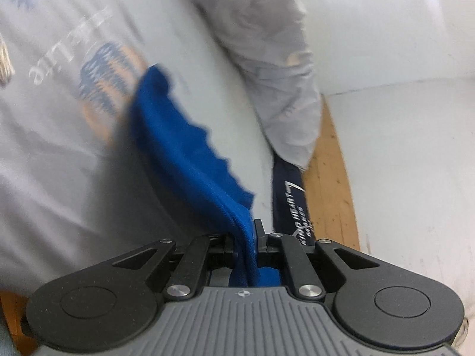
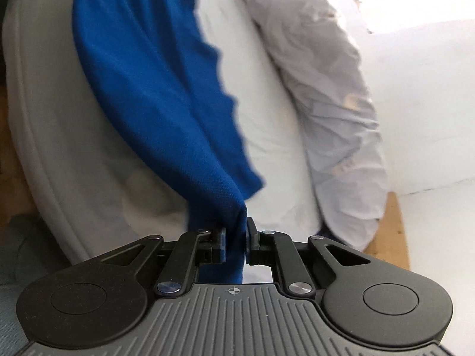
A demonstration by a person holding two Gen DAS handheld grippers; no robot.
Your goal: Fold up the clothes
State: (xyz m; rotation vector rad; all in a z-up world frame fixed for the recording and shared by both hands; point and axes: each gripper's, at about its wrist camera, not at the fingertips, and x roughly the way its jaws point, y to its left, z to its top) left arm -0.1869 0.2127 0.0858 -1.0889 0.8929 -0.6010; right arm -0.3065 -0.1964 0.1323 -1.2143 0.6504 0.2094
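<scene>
Left tongs [image 1: 244, 238]: pressed together on a bunched edge of the blue knit garment [image 1: 181, 136]; cloth passes between the jaws and spills back toward the tool body.
Right tongs [image 2: 236, 244]: likewise pinching a gathered edge of the blue knit garment [image 2: 148, 89], a fold of it hanging down behind the jaws.
Garment position: forward of both tongs, draped over the white bed surface [image 1: 207, 53]; each view shows the cloth fanning away from the pinch, up and to the left, with a wavy free edge on its right side.
Long axis: runs away from the jaws, roughly along the line each camera looks; motion blur hides how far it reaches.
Nearer hand: neither, as far as I can tell; both hold it at the very jaw tips.
Neighbours: grey printed T-shirt [image 1: 53, 95] lies left of the blue cloth in the left view, touching or overlapping it; a pale grey patterned garment [image 2: 335, 118] lies to the right, apart from the blue cloth; a dark navy item with white lettering [image 1: 292, 204] sits just beyond the left tongs by the wooden edge [image 1: 332, 184].
Key relation for the next move: the two pinch points probably lie on one edge, so the fold likely depends on keeping that edge taut between the tongs while the body trails.
</scene>
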